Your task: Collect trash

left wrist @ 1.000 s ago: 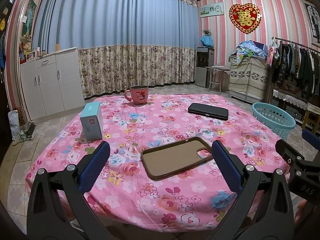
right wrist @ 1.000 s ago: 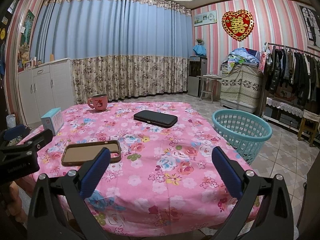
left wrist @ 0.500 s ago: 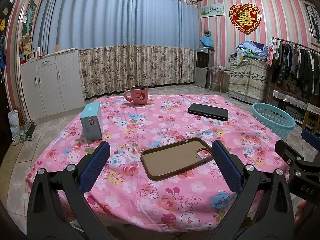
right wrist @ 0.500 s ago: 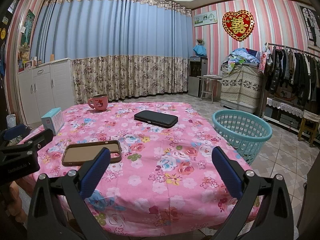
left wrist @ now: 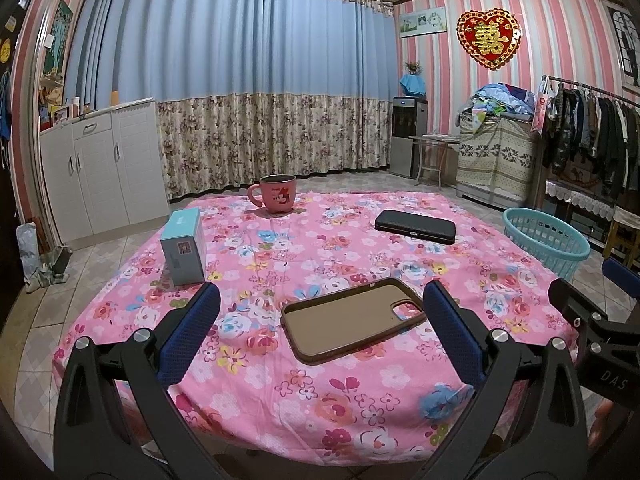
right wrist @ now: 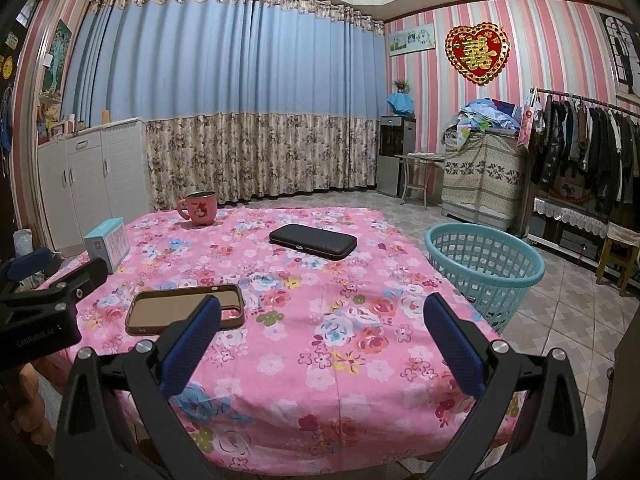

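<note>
Wide surface point(left wrist: 320, 392) under a pink flowered cloth, filling the space ahead of both tongs. Off its right edge, down on the tiled floor, a teal mesh basket point(right wrist: 484, 268), near the right tongs point(right wrist: 320, 340) and well apart from the left tongs point(left wrist: 320, 328); probably the place for the trash. Far ahead and right of centre, a flat black case point(left wrist: 416, 226). Far ahead, a pink mug point(left wrist: 276, 198). Ahead and to the left, an upright light-blue box point(left wrist: 184, 250).

Closest of all, a brown phone case point(left wrist: 352, 318), lying flat with its open side up, just ahead of the left tongs and between the lines of their fingers, long axis slanting from near-left to far-right. Seen from the right tongs, the same case sits ahead and to the left, partly covered by the left finger point(right wrist: 192, 344). Left tongs nearer, so likely the ones for the pickup.

Both tongs spread wide, holding nothing, hanging short of the near edge.

Unclear which item counts as trash. Basket floor hidden behind its wall. Mug contents not visible. Print on the box too small to read.
</note>
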Demonstrator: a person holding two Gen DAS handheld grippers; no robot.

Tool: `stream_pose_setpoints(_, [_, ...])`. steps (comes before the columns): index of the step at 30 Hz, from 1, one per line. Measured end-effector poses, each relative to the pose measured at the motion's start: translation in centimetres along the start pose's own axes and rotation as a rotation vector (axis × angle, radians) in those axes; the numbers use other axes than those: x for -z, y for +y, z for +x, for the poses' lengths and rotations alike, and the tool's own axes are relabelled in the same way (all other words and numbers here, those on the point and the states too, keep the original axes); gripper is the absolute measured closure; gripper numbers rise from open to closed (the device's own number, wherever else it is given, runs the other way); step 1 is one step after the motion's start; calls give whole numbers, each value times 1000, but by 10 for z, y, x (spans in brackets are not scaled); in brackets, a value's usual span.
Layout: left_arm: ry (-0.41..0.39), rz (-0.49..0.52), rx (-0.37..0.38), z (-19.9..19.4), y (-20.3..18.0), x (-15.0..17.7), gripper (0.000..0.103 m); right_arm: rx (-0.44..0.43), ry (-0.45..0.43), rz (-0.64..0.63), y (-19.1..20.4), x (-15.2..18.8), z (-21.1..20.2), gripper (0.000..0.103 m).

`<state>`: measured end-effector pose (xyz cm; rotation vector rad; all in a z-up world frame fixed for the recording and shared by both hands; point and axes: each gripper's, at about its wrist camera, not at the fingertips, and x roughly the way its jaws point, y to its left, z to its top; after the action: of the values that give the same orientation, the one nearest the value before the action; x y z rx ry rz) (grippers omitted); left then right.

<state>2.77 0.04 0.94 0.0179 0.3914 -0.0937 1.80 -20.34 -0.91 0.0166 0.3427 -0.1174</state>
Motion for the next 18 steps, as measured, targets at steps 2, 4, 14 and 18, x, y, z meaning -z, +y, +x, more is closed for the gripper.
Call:
stream_pose_setpoints(2, [0, 2, -1, 0, 0, -1, 5, -1, -1, -1, 0, -1, 0, 4])
stream_pose_setpoints(4, [-1, 2, -1, 0, 1, -2, 5, -2, 0, -1, 1, -2, 0, 4])
stream_pose_setpoints(14, [-3, 4, -1, 0, 1, -3, 5, -1, -2, -1, 0, -2, -1, 4])
stream_pose_setpoints(18, [-7, 4, -2, 1, 1, -5, 5, -2, -2, -1, -1, -1, -1, 4])
